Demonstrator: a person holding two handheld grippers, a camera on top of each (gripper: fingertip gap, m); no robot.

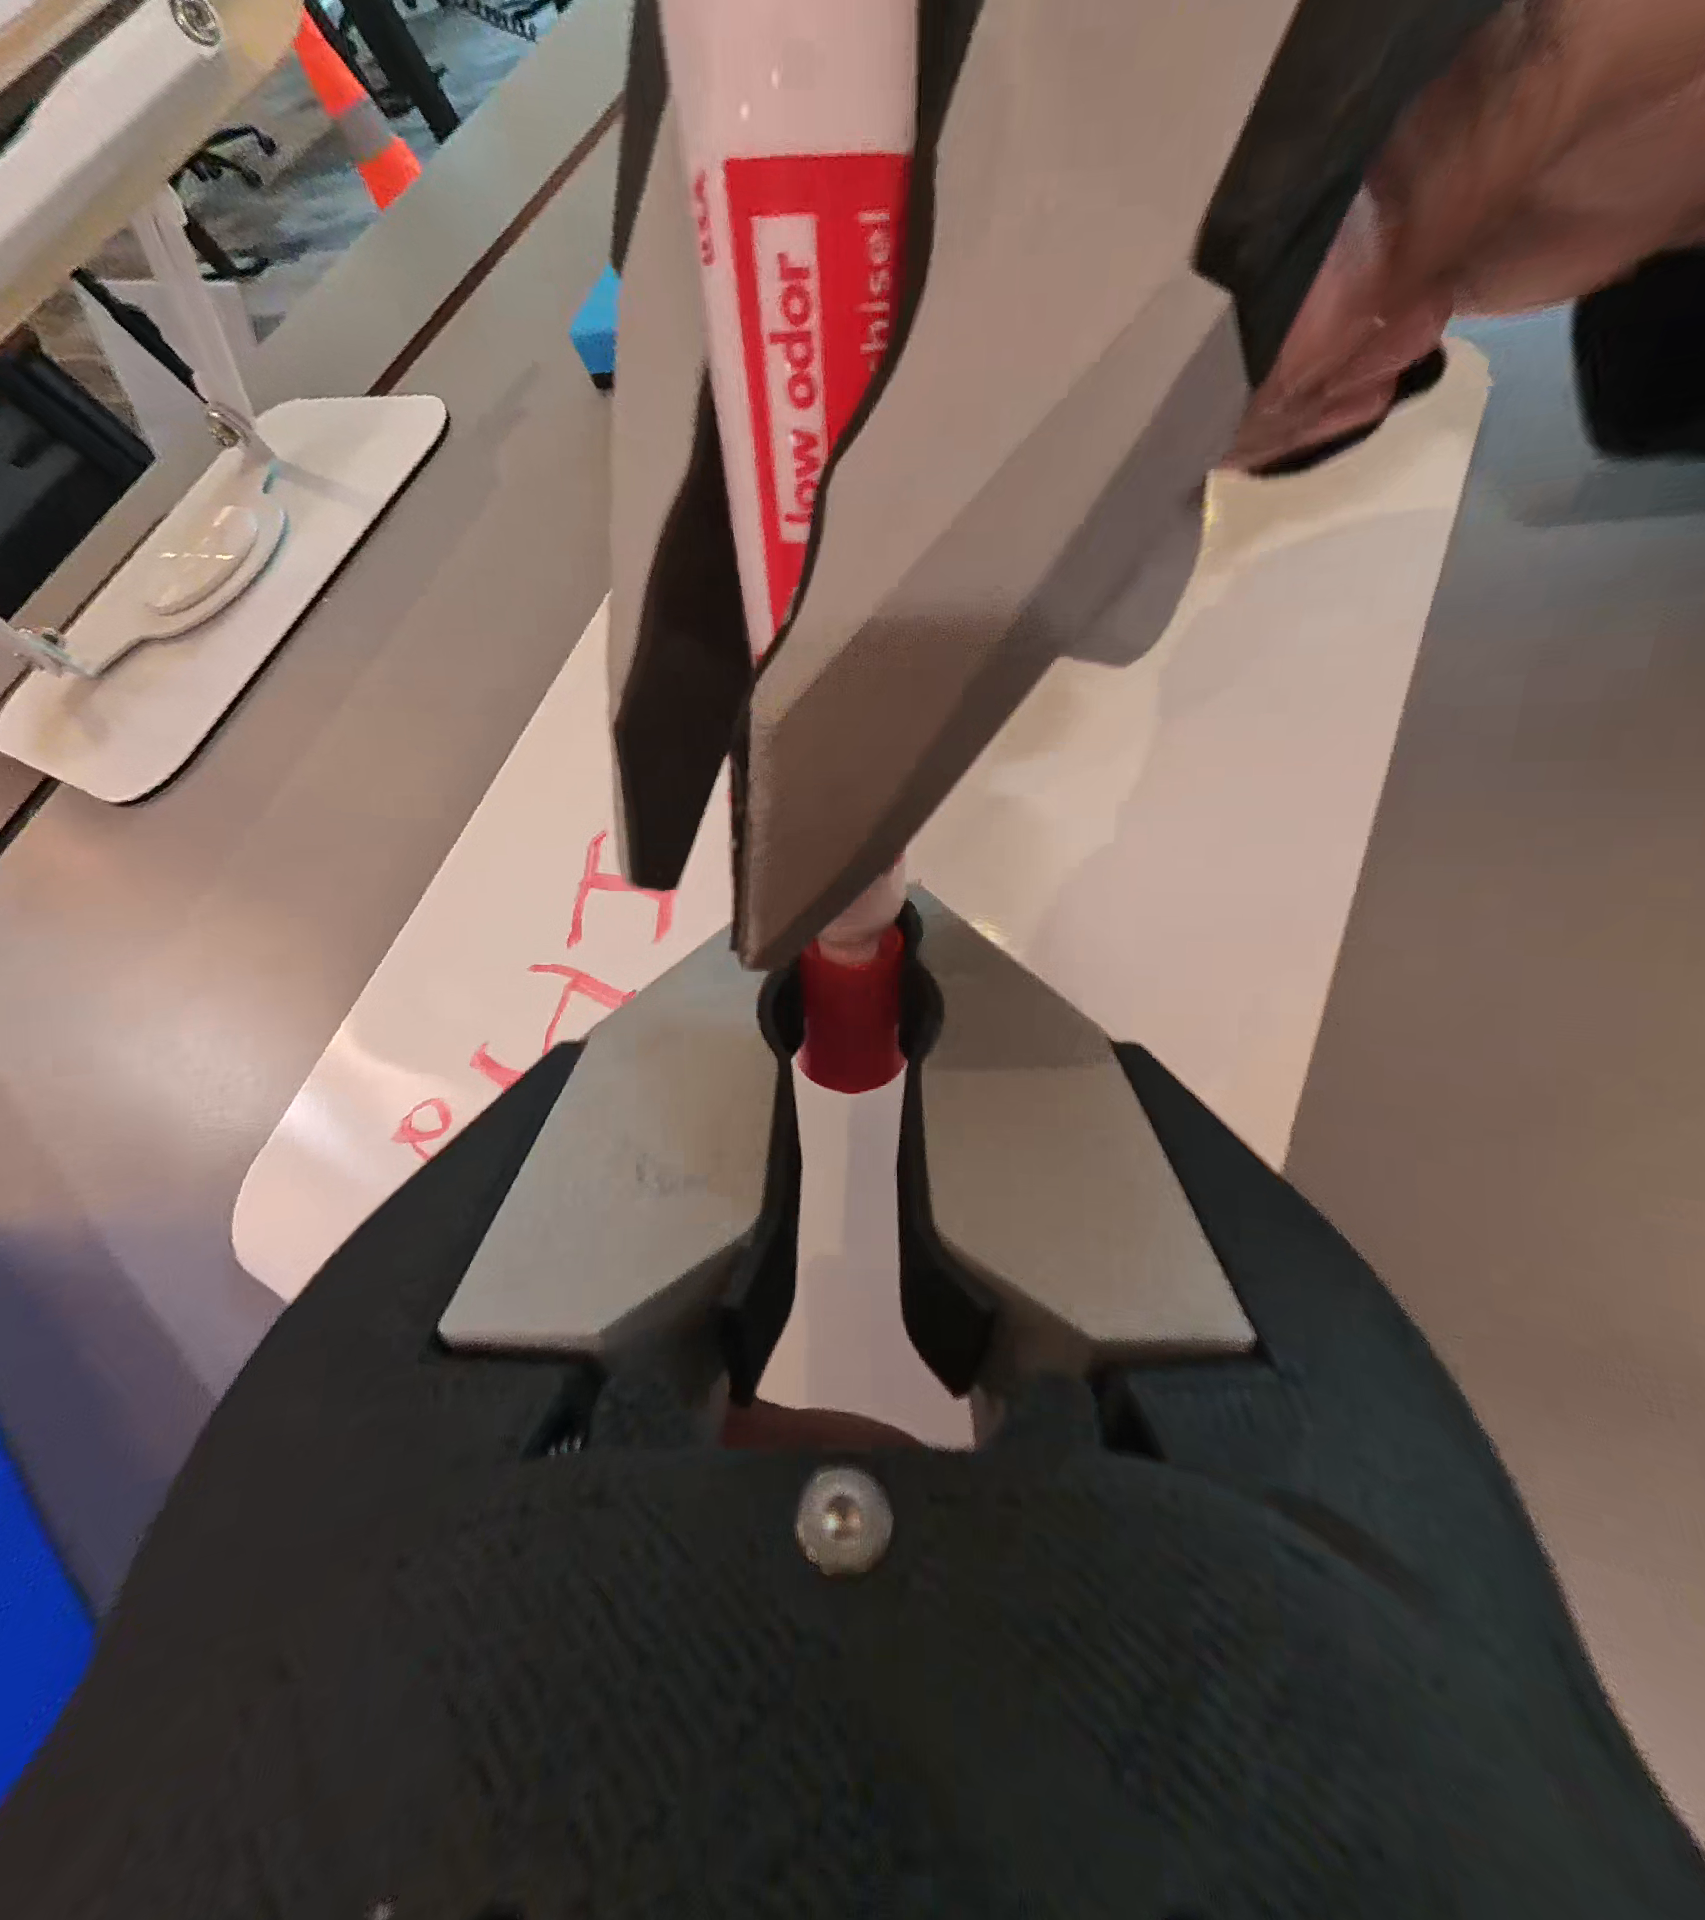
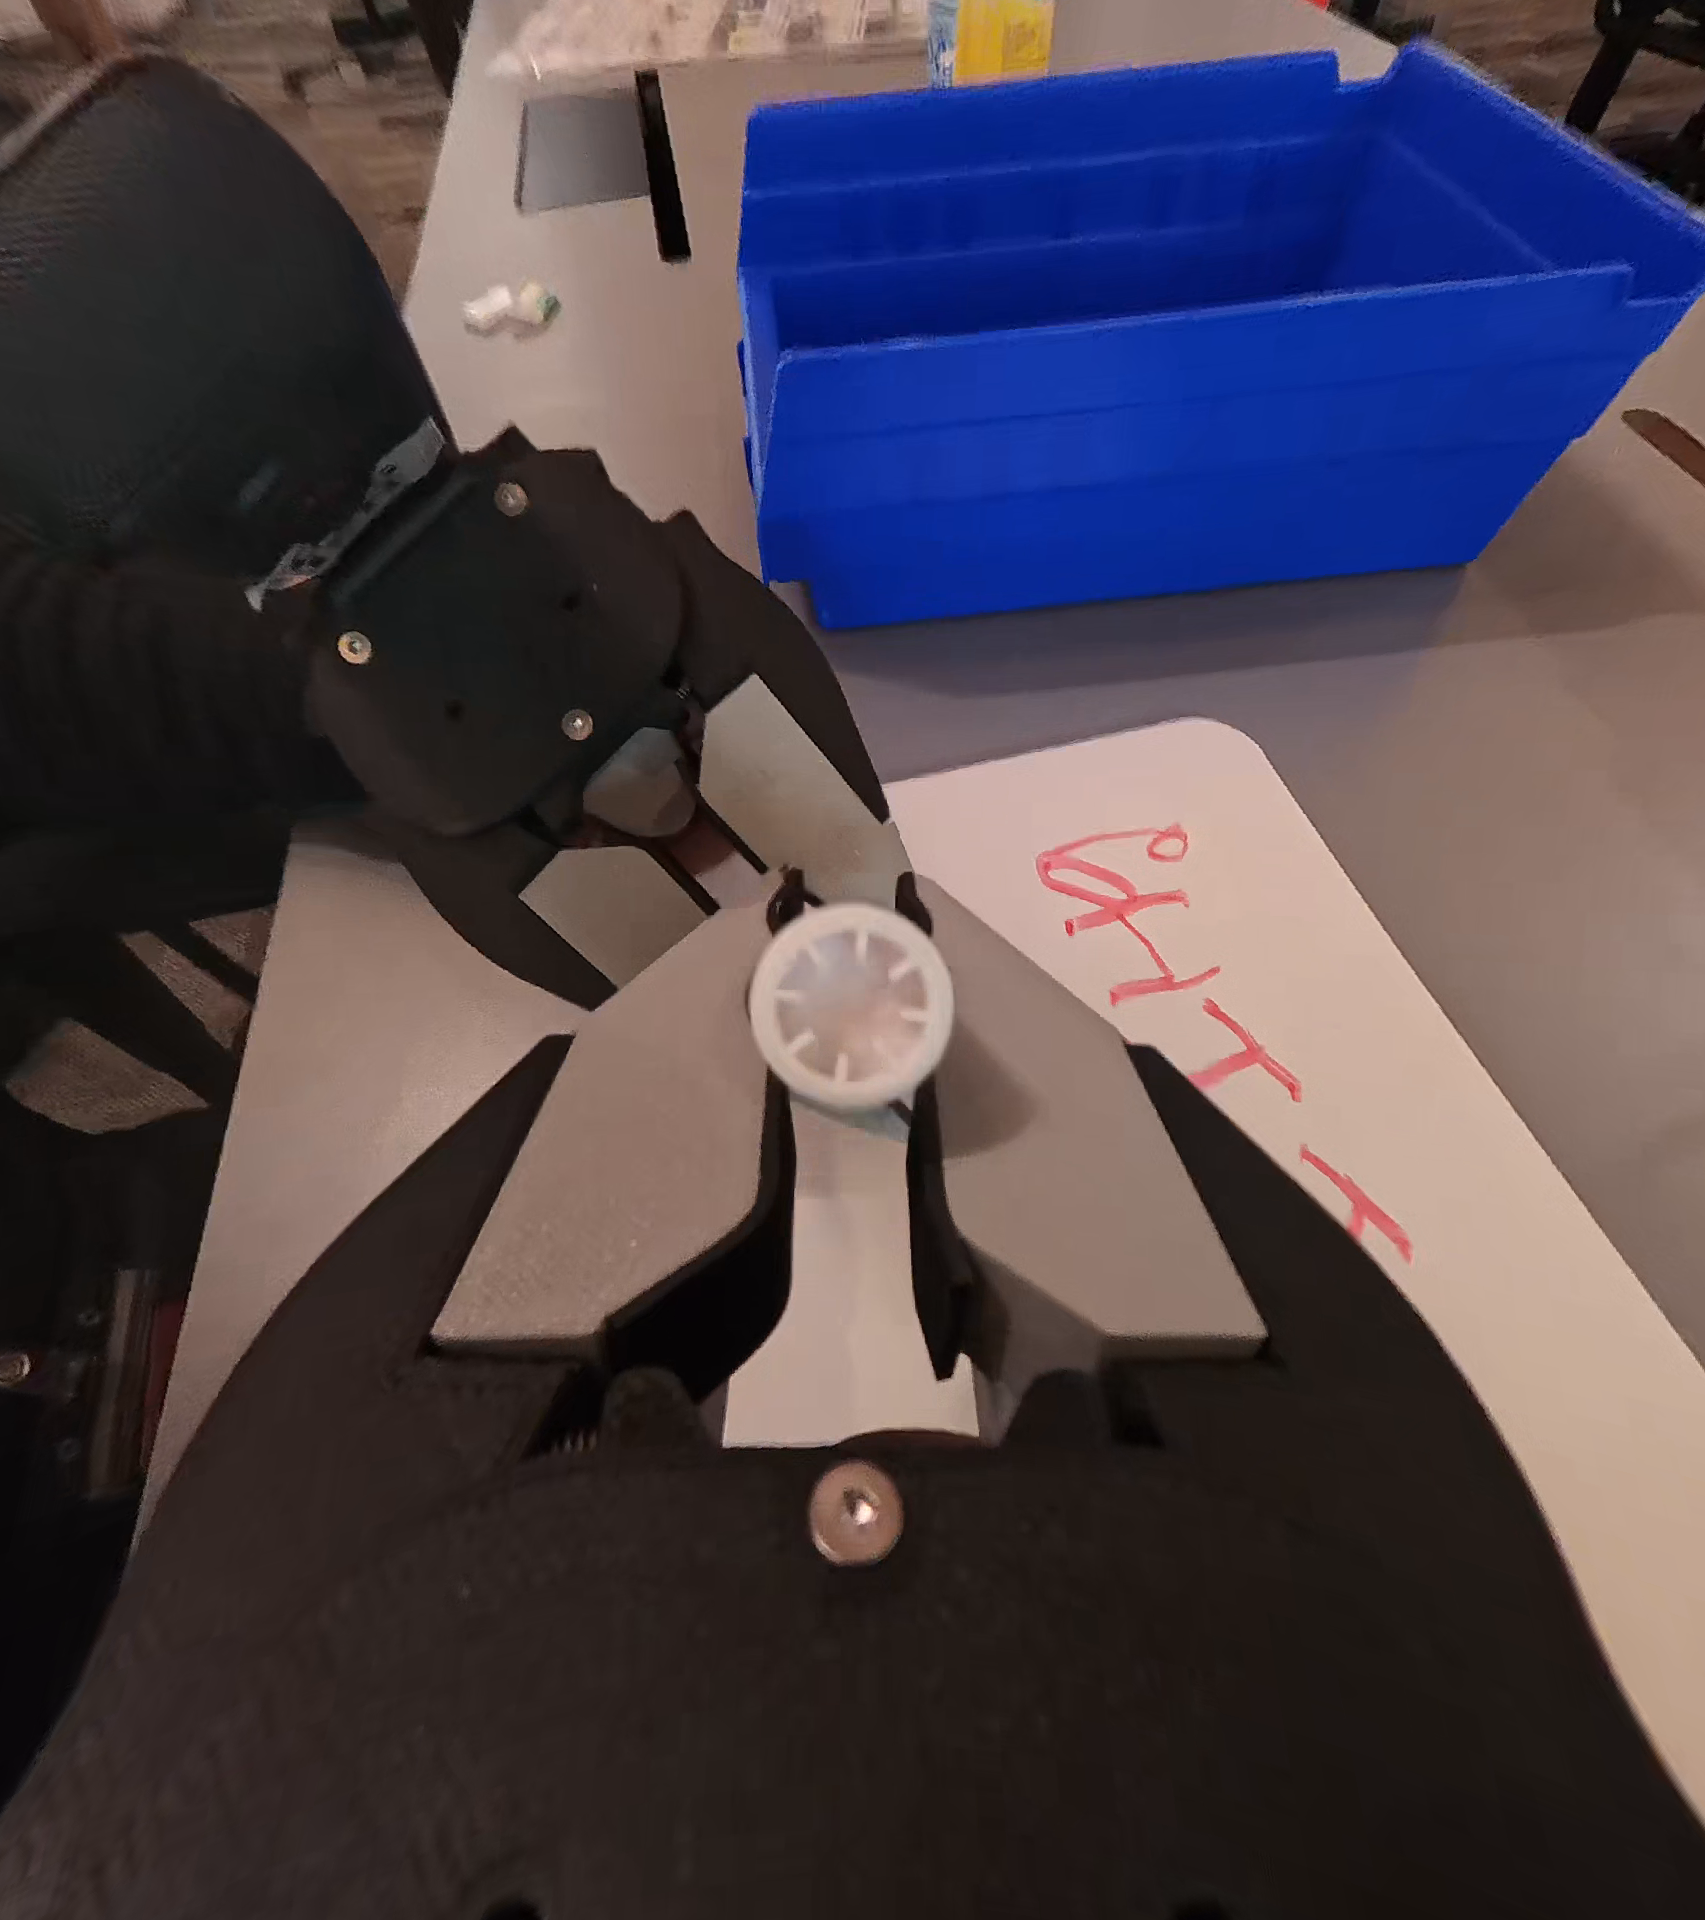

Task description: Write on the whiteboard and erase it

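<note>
Left hand-held gripper pinches red cap; right hand-held gripper pinches marker barrel, tip at cap, above whiteboard on counter.

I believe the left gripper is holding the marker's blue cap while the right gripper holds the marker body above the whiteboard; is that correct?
Not quite: the cap in the left gripper is red, not blue, as the left wrist view shows. The right gripper does hold the marker above the whiteboard.
</note>
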